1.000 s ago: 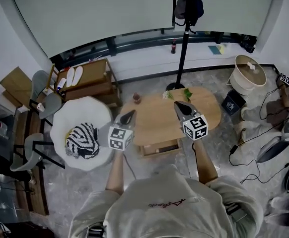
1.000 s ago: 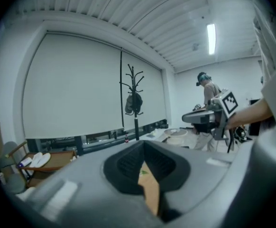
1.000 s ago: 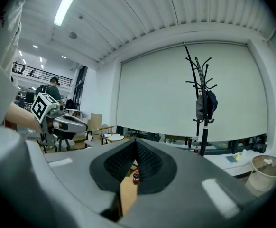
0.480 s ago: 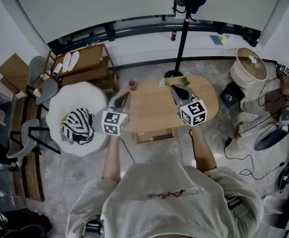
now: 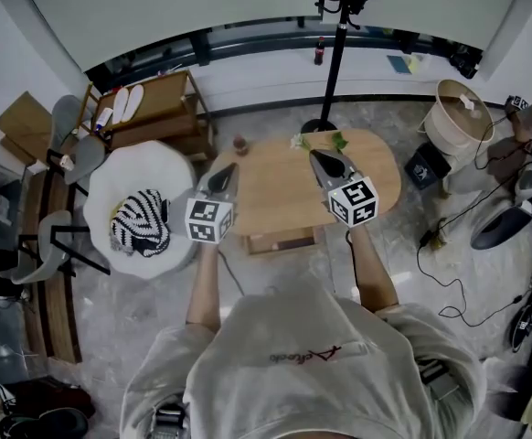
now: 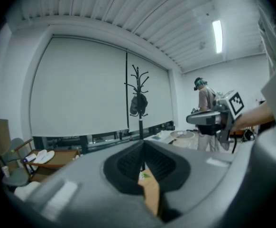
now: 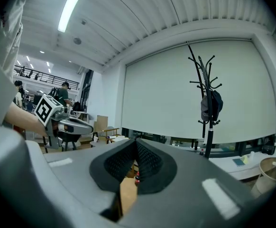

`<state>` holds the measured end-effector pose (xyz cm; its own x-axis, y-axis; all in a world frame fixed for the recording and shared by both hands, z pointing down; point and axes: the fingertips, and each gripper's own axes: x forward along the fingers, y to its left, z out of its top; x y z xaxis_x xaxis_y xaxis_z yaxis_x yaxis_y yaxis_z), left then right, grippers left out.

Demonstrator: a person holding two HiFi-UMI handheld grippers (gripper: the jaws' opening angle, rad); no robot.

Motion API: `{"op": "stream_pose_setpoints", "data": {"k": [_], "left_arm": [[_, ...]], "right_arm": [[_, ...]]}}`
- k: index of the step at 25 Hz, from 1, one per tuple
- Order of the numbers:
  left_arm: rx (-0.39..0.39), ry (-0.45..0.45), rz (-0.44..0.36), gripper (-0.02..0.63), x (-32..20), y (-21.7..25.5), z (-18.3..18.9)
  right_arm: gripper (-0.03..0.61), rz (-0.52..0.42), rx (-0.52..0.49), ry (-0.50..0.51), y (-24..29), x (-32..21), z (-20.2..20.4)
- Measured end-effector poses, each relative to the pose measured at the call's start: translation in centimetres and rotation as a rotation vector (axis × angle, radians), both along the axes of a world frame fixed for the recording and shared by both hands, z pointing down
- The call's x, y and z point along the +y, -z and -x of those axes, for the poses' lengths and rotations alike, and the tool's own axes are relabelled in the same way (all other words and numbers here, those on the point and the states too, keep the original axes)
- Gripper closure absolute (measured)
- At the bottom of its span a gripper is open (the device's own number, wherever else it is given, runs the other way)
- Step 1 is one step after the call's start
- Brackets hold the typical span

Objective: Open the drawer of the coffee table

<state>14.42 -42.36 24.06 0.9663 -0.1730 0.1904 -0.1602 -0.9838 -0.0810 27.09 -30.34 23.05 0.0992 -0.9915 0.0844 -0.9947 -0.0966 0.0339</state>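
Observation:
An oval wooden coffee table (image 5: 284, 190) stands in front of me on the stone floor. Its drawer (image 5: 280, 241) shows as a wooden box under the table's near edge. My left gripper (image 5: 228, 168) hovers over the table's left end, jaws shut with nothing between them. My right gripper (image 5: 317, 157) hovers over the table's middle right, also shut and empty. Both are held well above the drawer and point away from me. In the left gripper view the shut left gripper (image 6: 143, 151) faces the window wall; in the right gripper view the right gripper (image 7: 136, 147) does the same.
A white round chair (image 5: 129, 186) with a striped cloth (image 5: 141, 227) stands left of the table. A coat stand (image 5: 335, 53) rises behind it. A small cup (image 5: 239, 143) and green leaves (image 5: 339, 141) sit at the far edge. Cables (image 5: 449, 245) and a white basket (image 5: 458, 126) lie right.
The whole scene has slid up in the head view as the person shifted. Both grippers drifted a little with it over the table. Their jaws stayed shut.

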Motion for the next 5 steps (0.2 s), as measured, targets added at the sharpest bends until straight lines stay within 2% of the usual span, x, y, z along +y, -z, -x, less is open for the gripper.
{"op": "stream_pose_setpoints", "data": {"k": [5], "left_arm": [[0.0,-0.007,-0.007,0.614,0.29,-0.05,-0.67]], "right_arm": [[0.575,-0.016,0.004,0.004,0.15,0.19,-0.64]]}}
